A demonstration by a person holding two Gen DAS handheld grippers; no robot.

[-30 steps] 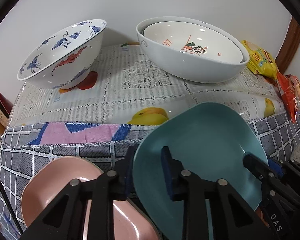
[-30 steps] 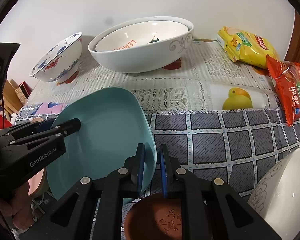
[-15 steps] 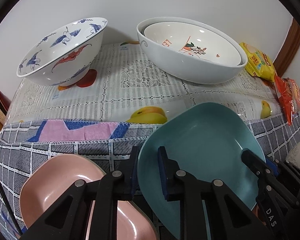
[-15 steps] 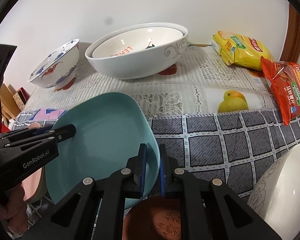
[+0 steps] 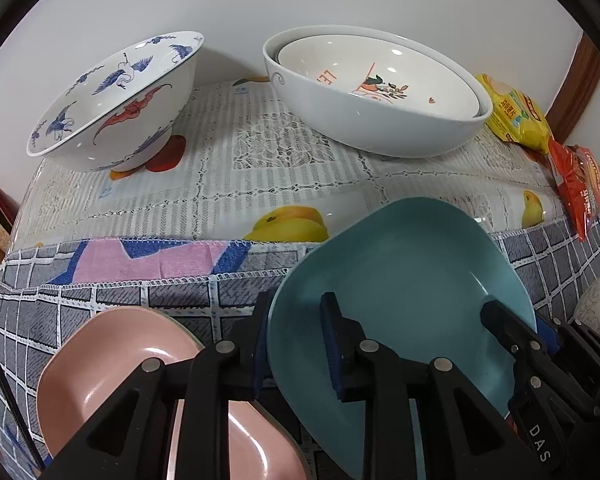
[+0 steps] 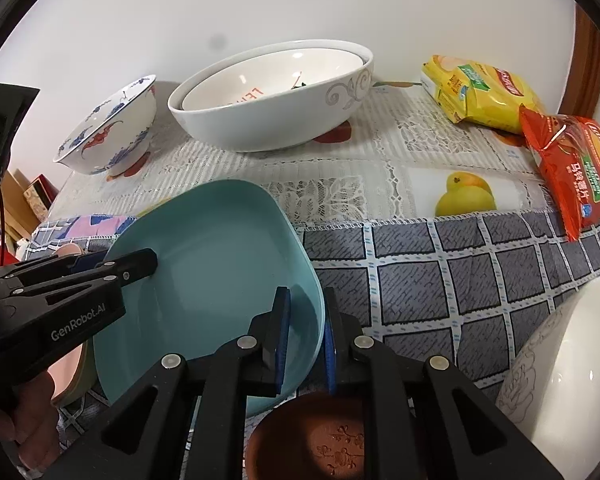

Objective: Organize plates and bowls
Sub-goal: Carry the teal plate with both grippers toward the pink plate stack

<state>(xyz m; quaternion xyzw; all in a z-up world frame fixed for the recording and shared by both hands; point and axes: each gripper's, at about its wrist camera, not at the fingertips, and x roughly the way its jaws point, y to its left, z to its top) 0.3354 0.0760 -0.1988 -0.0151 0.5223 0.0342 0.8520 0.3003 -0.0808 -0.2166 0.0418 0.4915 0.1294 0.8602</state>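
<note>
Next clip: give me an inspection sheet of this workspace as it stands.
Surface: grey checked cloth in front, lace fruit-print cloth behind.
Job's things: teal plate held up; pink plate, brown dish partly beneath it; nested white bowls, patterned bowl at back; white bowl at right.
Clutter: yellow snack bag, red snack bag.
Grippers: left gripper and right gripper each astride teal plate's rim, jaws opening.
Cables: thin dark cable at left edge.
Surroundings: white wall, wooden trim, boxes.

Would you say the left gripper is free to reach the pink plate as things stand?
Probably not yet: the left gripper straddles the teal square plate's rim, its jaws opening. The pink plate lies uncovered beside it.
</note>
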